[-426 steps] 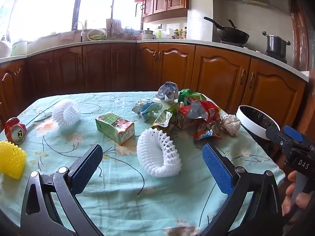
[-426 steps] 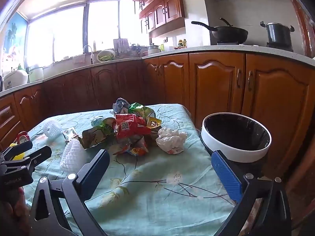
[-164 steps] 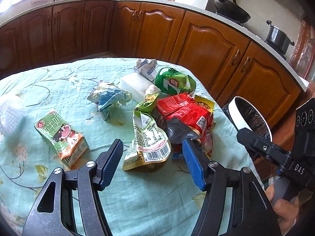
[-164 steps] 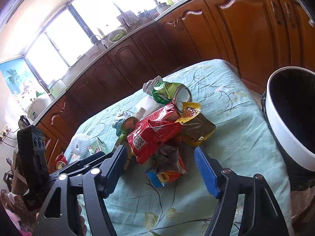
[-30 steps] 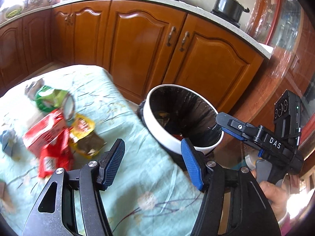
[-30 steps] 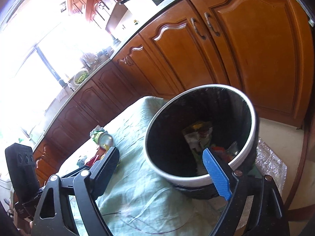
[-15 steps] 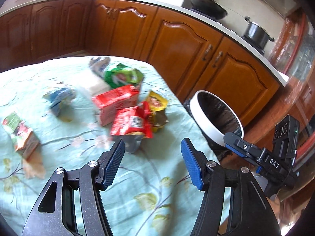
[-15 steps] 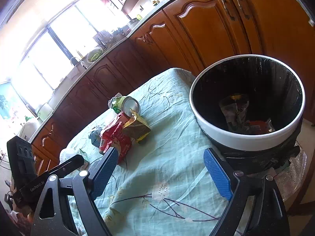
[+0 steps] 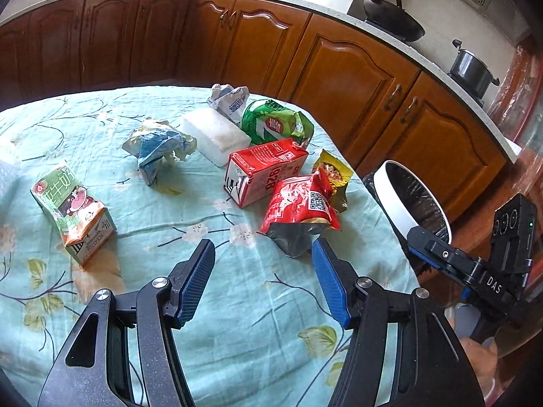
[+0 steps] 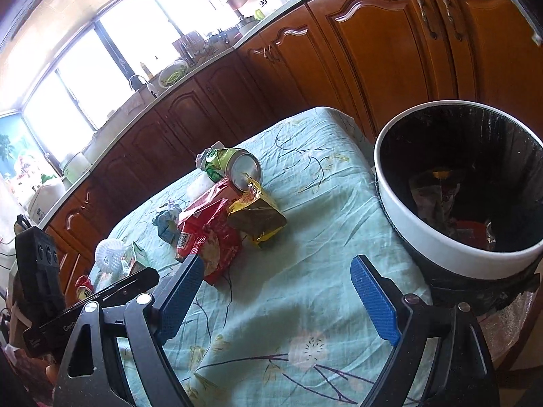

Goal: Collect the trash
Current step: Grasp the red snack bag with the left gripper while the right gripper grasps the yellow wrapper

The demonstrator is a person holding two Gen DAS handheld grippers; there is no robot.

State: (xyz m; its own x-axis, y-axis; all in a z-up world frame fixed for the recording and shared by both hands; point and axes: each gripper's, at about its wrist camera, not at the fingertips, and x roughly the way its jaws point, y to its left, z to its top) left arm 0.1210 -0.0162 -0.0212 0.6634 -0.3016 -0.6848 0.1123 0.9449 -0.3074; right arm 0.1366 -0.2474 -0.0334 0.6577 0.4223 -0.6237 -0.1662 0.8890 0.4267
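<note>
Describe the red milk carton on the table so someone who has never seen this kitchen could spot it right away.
Start at the white-rimmed trash bin beside the table with the floral green cloth, then look at the nearest cluster of litter. The red carton lies on its side there, between a green bag and a red snack bag. Unlike those soft bags, it is a rigid box.

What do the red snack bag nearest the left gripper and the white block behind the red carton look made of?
The red snack bag looks like glossy plastic film with a silvery foil lining, seen at its open mouth. The white rectangular block looks like matte foam, probably polystyrene, judging by its grainy surface; I can't be sure.
</note>
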